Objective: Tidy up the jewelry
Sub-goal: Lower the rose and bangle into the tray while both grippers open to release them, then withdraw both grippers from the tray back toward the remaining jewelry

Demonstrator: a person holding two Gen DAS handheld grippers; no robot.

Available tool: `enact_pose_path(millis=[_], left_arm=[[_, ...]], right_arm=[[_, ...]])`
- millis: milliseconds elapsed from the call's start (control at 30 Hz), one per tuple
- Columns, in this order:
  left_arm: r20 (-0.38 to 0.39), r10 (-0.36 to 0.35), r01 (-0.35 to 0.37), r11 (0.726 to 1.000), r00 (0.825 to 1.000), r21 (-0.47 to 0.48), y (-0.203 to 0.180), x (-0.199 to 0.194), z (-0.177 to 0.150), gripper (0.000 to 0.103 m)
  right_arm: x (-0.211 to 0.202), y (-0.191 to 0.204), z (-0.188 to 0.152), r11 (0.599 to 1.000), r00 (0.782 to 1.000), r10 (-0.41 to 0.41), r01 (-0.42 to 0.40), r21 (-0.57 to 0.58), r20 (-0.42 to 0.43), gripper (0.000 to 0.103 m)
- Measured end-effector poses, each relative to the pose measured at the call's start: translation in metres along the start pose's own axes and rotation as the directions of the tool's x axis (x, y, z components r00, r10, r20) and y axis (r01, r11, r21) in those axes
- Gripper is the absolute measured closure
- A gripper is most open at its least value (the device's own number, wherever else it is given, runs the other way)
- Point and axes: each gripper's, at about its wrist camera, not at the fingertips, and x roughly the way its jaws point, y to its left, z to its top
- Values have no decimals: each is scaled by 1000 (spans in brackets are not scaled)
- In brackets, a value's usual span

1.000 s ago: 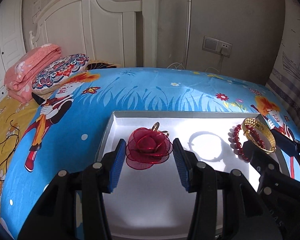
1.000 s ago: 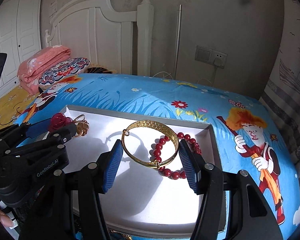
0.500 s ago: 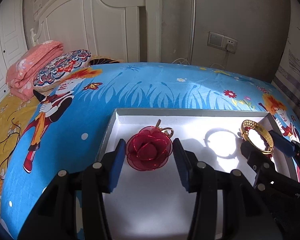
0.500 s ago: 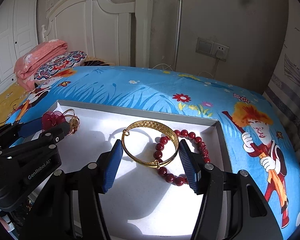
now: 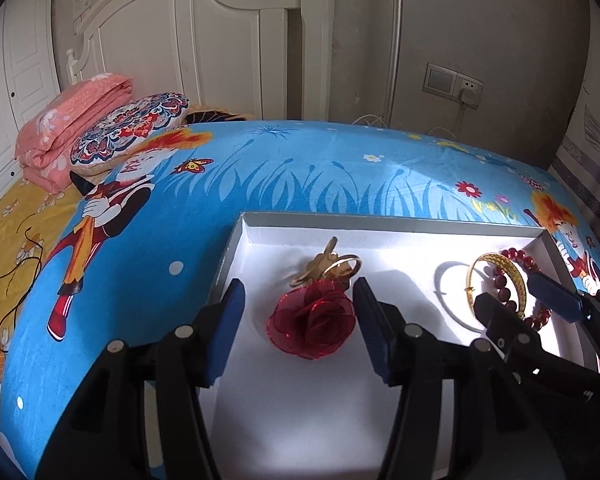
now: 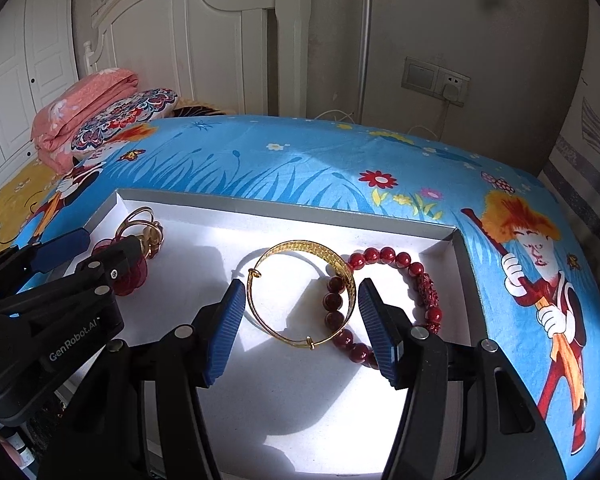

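A white tray (image 5: 260, 420) lies on the blue cartoon bedsheet (image 5: 260, 168). A red rose brooch (image 5: 312, 322) with gold rings (image 5: 336, 268) behind it rests on the tray floor between the pads of my left gripper (image 5: 298, 320). Those jaws are opening; a gap shows on the rose's left side. My right gripper (image 6: 300, 320) is shut on a gold bangle (image 6: 300, 246), held tilted above its shadow. A red bead bracelet (image 6: 380, 257) lies on the tray under and to the right of the bangle. In the left wrist view the right gripper (image 5: 520, 300) holds the bangle (image 5: 500, 260) upright.
A folded pink quilt (image 5: 72, 128) and a patterned pillow (image 5: 132, 124) sit at the far left by the white headboard (image 5: 220, 40). A wall socket (image 6: 436, 80) is behind the bed. A black cord (image 5: 16, 280) lies on the yellow sheet.
The left pads have spread apart from the rose, which has sunk and tipped forward onto the tray. The right gripper keeps the bangle; the bead bracelet has shifted right relative to it.
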Motion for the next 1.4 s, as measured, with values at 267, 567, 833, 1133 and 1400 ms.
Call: enact_pose_path(millis=[267, 567, 833, 1133, 1400], left_arm=[[0, -9, 9, 1000, 1000, -10, 1, -3, -1, 43], [51, -11, 9, 999, 999, 33, -7, -33, -12, 33], [104, -27, 28, 1000, 994, -7, 6, -70, -24, 15], [127, -36, 35, 999, 991, 5, 15, -99, -61, 11], [181, -18, 8, 998, 983, 56, 24, -118, -110, 8]], right_arm=[[-4, -4, -1, 1000, 1000, 3, -3, 7, -3, 47], [-34, -5, -10, 1000, 999, 20, -20, -9, 28, 42], [-75, -12, -29, 999, 995, 41, -40, -8, 88, 33], [-94, -18, -74, 998, 995, 53, -57, 35, 89, 33], [-113, -18, -104, 997, 991, 59, -65, 46, 123, 30]])
